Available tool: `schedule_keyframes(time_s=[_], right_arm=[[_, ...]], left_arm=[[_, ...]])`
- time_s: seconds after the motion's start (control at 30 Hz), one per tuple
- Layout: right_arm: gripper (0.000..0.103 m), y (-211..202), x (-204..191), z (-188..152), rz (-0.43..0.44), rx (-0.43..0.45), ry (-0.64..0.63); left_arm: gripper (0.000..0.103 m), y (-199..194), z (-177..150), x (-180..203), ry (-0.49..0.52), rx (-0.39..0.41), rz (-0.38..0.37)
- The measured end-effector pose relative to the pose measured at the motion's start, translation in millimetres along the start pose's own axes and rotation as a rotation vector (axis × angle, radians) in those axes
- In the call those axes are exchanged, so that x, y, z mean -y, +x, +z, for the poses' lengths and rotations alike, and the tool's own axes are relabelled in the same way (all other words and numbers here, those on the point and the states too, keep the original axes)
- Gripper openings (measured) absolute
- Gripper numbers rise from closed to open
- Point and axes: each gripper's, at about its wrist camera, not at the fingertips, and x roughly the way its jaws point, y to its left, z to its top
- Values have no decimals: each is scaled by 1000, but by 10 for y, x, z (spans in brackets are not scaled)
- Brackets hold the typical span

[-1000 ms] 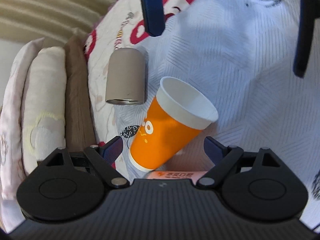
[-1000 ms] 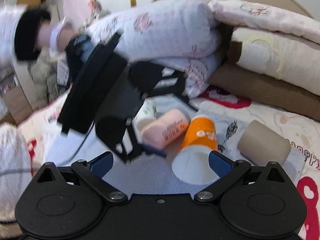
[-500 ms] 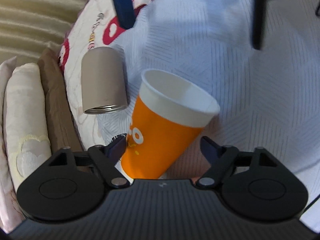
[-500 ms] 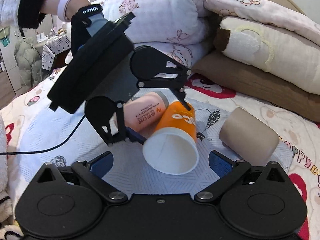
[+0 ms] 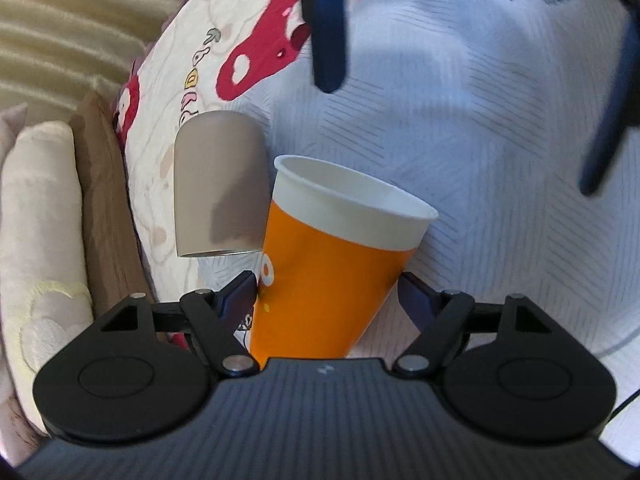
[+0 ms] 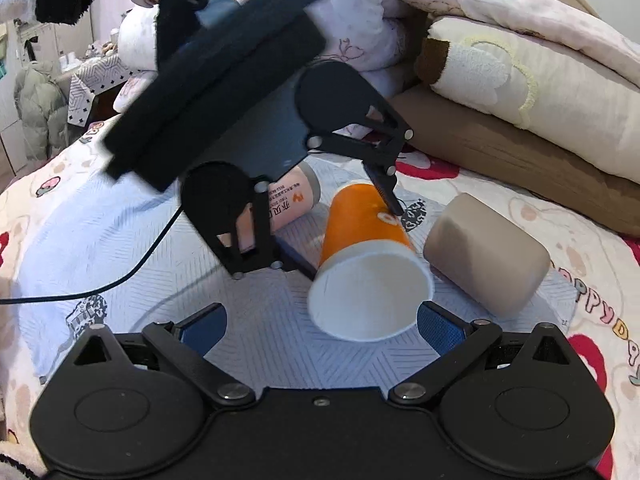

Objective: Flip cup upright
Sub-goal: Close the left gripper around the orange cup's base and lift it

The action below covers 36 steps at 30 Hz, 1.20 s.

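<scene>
Bed (image 6: 100, 240): soft quilt; poor footing, so set the cup down gently and level.
Left gripper (image 5: 326, 292): fingers closed on the orange cup's lower body; keep grip light, paper crushes.
Right gripper (image 6: 320, 320): fingers wide apart, empty, near the rim.
Cup (image 6: 364, 256): held tilted above the quilt, mouth toward the right gripper; rotate base downward, clear of the tan cup (image 6: 484, 256) just beside.

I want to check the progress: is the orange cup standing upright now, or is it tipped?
Tipped. The orange cup leans between the left claw's fingers, its open mouth facing the right-wrist camera, not upward.
</scene>
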Motion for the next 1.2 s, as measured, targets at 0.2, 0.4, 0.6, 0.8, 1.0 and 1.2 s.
schedule_keyframes(time_s=[0.2,0.4,0.6,0.8,1.0,1.2], right_arm=[[103,-14,51,11,-1,9,32],[103,-4,29,-29,-13,1,33],[103,-72,17,-29,-11,14,46],[103,-295,-65,-87,-20,36,71],[103,-519,-193,-257,-22,40,141],[103,-588,-174,-302,-14,34,235]], left_arm=[[77,24,7,29,4,17,13],[71,-54,44,97,-46,50,41],[64,-183,136,192,-95,51,40],[62,-284,247,301,-160,47,32],[58,-366,351,327,-273,22,9],[54,-444,365,187,-411,11,-58]])
